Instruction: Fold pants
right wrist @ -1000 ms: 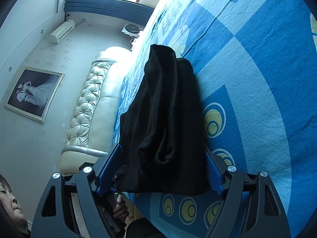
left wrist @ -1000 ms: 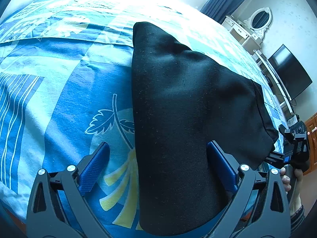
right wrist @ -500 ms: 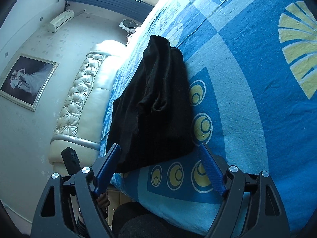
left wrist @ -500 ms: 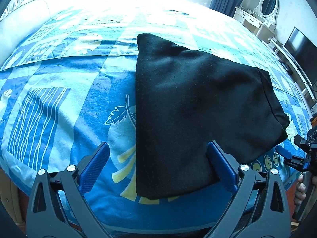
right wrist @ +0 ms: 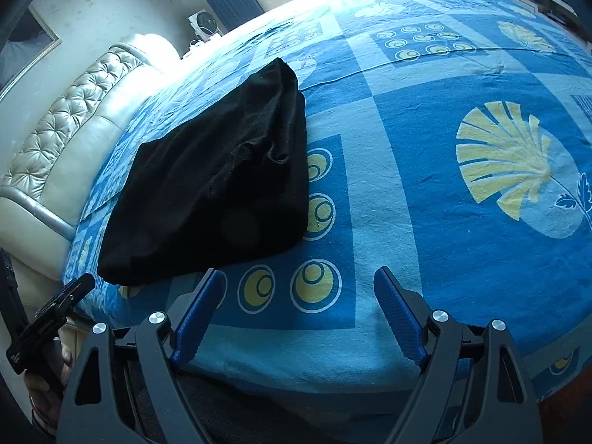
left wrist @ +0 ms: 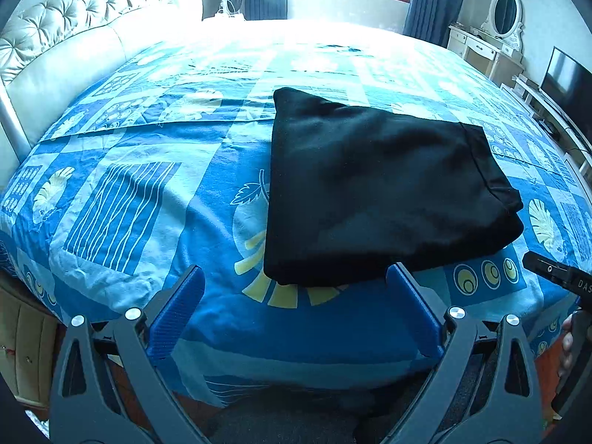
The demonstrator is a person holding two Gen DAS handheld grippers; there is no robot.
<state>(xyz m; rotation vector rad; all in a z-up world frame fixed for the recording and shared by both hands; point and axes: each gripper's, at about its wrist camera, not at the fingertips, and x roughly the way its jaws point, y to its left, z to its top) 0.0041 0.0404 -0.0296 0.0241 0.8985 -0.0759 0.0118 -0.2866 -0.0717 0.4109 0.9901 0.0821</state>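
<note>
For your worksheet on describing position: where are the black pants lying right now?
The black pants lie folded on the blue patterned bedspread near the bed's near edge, just beyond both open tools; in the right wrist view they sit left of centre, toward the padded headboard.

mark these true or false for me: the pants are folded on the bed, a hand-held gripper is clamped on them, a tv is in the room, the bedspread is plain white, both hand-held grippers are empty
1. The black pants lie folded into a compact stack on the bed. True.
2. A hand-held gripper is clamped on the pants. False: the left hand-held gripper and the right hand-held gripper both stand open, clear of the cloth.
3. A dark TV stands at the right of the room. True.
4. The bedspread is plain white. False: it is blue with yellow shell and ring patterns.
5. Both hand-held grippers are empty. True.
</note>
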